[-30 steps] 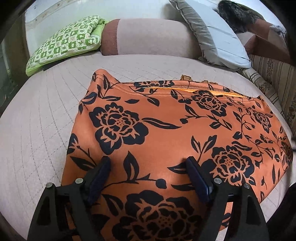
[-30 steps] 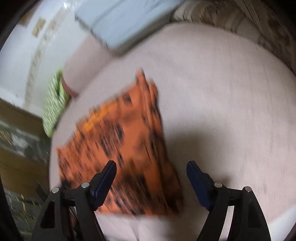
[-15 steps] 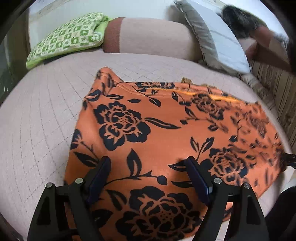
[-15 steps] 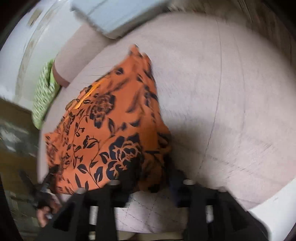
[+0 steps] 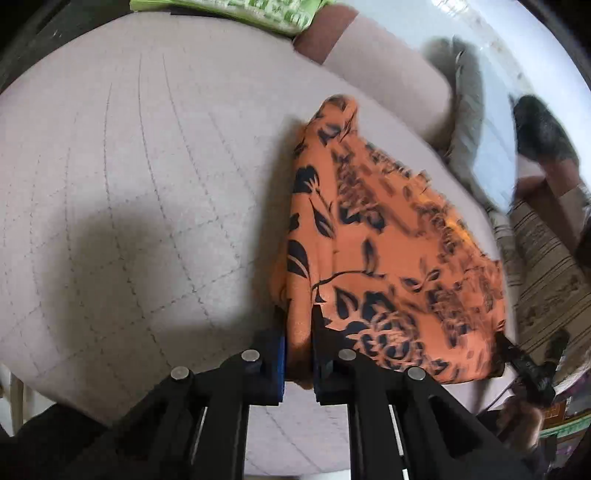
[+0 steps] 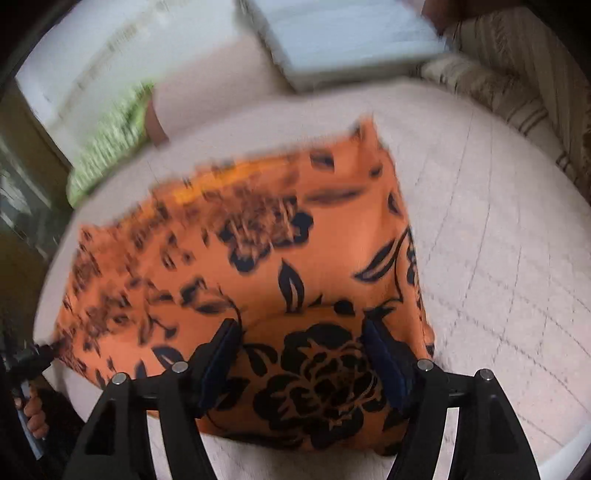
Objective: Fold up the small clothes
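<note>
An orange garment printed with black flowers and leaves, of soft stretchy fabric (image 5: 388,266), lies on the pale pink quilted mattress (image 5: 122,192), near the mattress's front edge and well apart from the green-and-white checked pillow (image 5: 236,11) at its far side. The left gripper (image 5: 298,332) has just been closing, and its black jaws with blue pads now pinch a bunched fold of the garment's near left corner, so that the cloth rises in a ridge from that corner. The right gripper (image 6: 303,354) hovers over the garment's near right part with its jaws spread wide; its jaws have just been opening a little, the big black flower of the print shows between them, and its pads (image 6: 221,354) do not press on the cloth as far as the blurred view tells. Judged from how things lie, the garment is already doubled at least once, since it shows as a compact rectangle with a brighter orange band along its far edge, but the fold in hand has only begun: one corner is gripped, the other is not yet taken. What is left seems to be securing the right corner, carrying both near corners across, and flattening the result.
</note>
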### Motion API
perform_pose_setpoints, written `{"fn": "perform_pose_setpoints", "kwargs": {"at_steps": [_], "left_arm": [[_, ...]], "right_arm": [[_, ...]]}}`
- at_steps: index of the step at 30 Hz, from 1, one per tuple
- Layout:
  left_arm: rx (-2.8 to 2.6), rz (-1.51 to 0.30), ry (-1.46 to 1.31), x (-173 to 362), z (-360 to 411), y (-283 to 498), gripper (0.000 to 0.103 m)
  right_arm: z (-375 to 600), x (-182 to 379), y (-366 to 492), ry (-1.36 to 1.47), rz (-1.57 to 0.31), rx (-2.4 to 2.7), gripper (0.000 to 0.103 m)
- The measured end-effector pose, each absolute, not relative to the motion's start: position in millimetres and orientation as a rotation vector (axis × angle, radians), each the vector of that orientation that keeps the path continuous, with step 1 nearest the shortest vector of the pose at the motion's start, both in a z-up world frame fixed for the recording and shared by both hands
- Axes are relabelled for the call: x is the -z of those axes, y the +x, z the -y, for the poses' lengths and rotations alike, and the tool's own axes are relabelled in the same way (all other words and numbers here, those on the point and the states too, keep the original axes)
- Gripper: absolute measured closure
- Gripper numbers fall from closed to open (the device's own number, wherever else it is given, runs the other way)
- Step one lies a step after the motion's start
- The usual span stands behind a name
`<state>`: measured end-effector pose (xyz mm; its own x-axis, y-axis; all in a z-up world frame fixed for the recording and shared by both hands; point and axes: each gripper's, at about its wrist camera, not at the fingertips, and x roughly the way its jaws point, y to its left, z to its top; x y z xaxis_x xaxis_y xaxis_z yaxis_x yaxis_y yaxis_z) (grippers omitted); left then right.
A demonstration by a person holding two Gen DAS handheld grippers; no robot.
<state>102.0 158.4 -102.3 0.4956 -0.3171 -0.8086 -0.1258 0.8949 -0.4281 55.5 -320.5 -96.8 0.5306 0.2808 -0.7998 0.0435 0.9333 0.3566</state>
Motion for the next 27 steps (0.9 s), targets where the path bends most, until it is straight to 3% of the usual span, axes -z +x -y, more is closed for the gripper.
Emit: {"fn": "perform_pose_setpoints", "kwargs": {"at_steps": [3, 4, 6, 9, 12, 15, 17, 18, 19, 20, 23, 26, 27], "left_arm": [[0.08, -1.05, -0.352, 95.6, -145.7, 99.5, 0.087], [0.05, -1.132, -0.373, 112.2, -148.4, 106.8, 0.077], [0.061, -1.154, -0.481, 116.5, -161.4, 112.8, 0.076], [0.021, -1.087, -0.464, 75.6, -168.7, 125.3, 0.067], [0.06, -0.892, -0.328, 34.8, -163.3, 155.7, 0.006], [0.124, -0.948, -0.279, 47.6, -153.3, 213.0, 0.006], [0.149, -1.008, -0.322, 69.0, -149.6, 249.5, 0.015], [0.153, -1.025, -0.332, 76.7, -150.1, 260.5, 0.036], [0.138, -1.07, -0.333, 89.4, -151.6, 269.9, 0.092], [0.107, -1.182, -0.408, 113.6, -161.3, 285.8, 0.093], [0.099, -1.16, -0.826, 134.8, -203.5, 274.5, 0.095], [0.053, -1.075, -0.593, 104.0, -188.0, 261.5, 0.094], [0.049, -1.023, -0.465, 94.3, -176.4, 257.4, 0.086]], "right_arm": [[330.7, 98.9, 55.7, 0.408, -0.991, -0.178, 0.027], [329.9, 102.8, 56.2, 0.422, -0.985, -0.185, 0.027], [337.7, 103.9, 53.2, 0.447, -0.976, -0.198, 0.027], [340.1, 105.4, 51.6, 0.478, -0.963, -0.214, 0.026], [337.1, 109.7, 54.7, 0.505, -0.949, -0.225, 0.023], [336.4, 107.6, 55.0, 0.498, -0.946, -0.232, 0.02], [336.1, 106.7, 53.2, 0.487, -0.944, -0.235, 0.02], [336.2, 106.7, 52.8, 0.486, -0.943, -0.236, 0.02], [336.5, 106.7, 52.8, 0.487, -0.942, -0.237, 0.02], [336.7, 107.0, 53.0, 0.491, -0.942, -0.239, 0.02], [336.0, 107.5, 54.9, 0.491, -0.94, -0.242, 0.02], [333.5, 108.4, 55.7, 0.485, -0.938, -0.24, 0.02], [332.6, 108.1, 55.4, 0.481, -0.936, -0.239, 0.019]]}}
